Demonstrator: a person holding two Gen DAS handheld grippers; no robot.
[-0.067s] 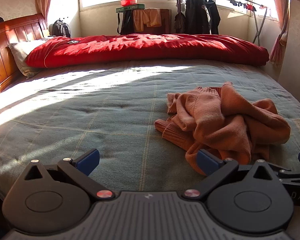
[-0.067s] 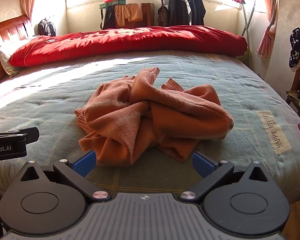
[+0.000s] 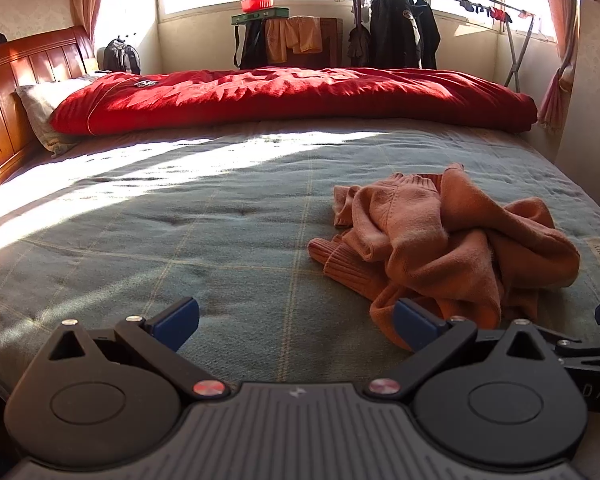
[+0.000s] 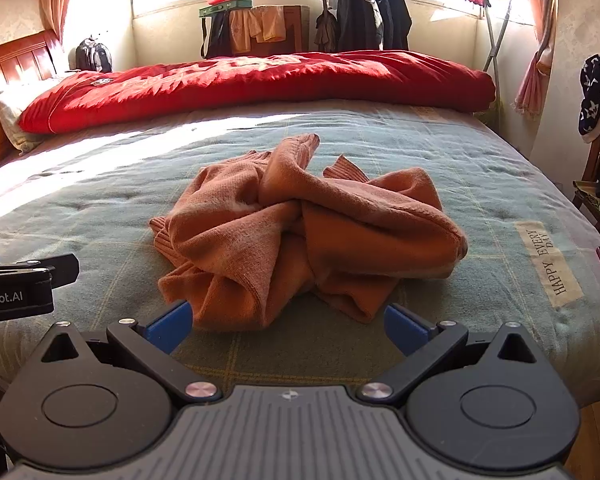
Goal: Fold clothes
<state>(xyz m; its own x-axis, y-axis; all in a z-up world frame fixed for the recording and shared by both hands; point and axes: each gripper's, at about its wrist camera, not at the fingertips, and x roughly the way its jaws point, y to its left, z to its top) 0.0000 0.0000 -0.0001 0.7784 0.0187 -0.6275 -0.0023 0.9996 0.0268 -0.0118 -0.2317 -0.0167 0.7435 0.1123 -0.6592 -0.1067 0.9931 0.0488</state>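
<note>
Orange sweater [image 4: 300, 232] bunched in a twisted heap on green bedspread [image 3: 180, 240] — unfolded; spreading and folding remain. Collar apparently buried. Left gripper [image 3: 296, 324] and right gripper [image 4: 288, 326] spread wide, empty — right facing heap, left just beside.

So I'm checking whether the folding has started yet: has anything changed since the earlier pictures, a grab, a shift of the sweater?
Nothing has visibly changed. The orange sweater lies in the same crumpled heap on the bed, untouched. Both the left tongs and the right tongs are open and empty, short of the sweater, just as before.
</note>
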